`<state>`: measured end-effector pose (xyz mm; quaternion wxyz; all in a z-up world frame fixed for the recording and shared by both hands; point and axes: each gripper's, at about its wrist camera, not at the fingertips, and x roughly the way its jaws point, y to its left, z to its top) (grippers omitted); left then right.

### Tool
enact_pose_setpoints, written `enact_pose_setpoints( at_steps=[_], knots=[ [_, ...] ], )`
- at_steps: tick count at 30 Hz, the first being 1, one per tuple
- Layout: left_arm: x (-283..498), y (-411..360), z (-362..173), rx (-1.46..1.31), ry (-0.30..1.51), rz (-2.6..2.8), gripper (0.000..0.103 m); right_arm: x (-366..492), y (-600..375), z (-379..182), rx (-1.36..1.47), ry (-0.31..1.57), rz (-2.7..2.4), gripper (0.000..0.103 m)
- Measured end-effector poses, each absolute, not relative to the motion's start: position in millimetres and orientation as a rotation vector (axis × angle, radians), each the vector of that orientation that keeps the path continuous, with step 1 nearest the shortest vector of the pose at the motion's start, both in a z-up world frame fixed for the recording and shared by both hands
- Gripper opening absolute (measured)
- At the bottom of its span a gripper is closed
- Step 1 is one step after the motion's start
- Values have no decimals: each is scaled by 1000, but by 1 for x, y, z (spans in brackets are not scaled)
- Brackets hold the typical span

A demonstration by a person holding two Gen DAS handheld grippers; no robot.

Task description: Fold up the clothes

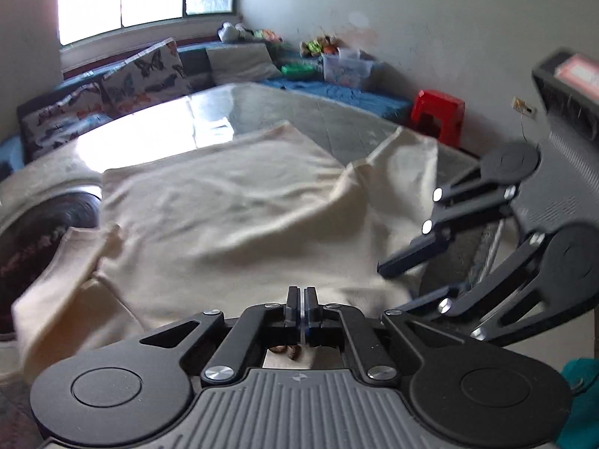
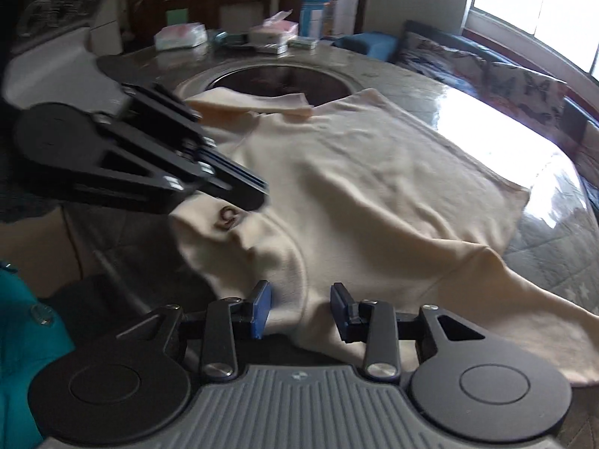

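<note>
A cream shirt [image 1: 232, 217] lies spread on the round table, sleeves out to both sides; it also shows in the right wrist view [image 2: 367, 202]. My left gripper [image 1: 302, 310] is shut on the shirt's near edge by the collar; in the right wrist view [image 2: 258, 194] it pinches the cloth just above a small brown logo [image 2: 227, 219]. My right gripper [image 2: 299, 310] is open, its blue pads on either side of the shirt's near edge by the shoulder seam. In the left wrist view it [image 1: 400, 284] hovers open over the shirt's right side.
The table [image 1: 209, 119] has a glossy top with a dark round inset [image 2: 284, 78]. Tissue packs and boxes [image 2: 269, 33] stand at its far side. A blue sofa with butterfly cushions [image 1: 142, 71] and a red stool [image 1: 438, 116] stand behind. Teal cloth [image 2: 26, 336] is at my left.
</note>
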<state>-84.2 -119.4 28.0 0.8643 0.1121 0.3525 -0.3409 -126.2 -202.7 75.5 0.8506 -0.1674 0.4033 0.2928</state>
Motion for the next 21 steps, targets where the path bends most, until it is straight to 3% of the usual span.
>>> enact_pose_setpoints(
  at_steps=[5,11,21],
  knots=[
    [-91,-117,24,241,751,-754,3,-121,-216,91,-335,847,636,35],
    [-78,-121,33,216,735,-746,3,-51,-261,113,-248,767,398,35],
    [-76,-140,26,208,759,-855,8,73,-317,85,-90,818,151,35]
  ],
)
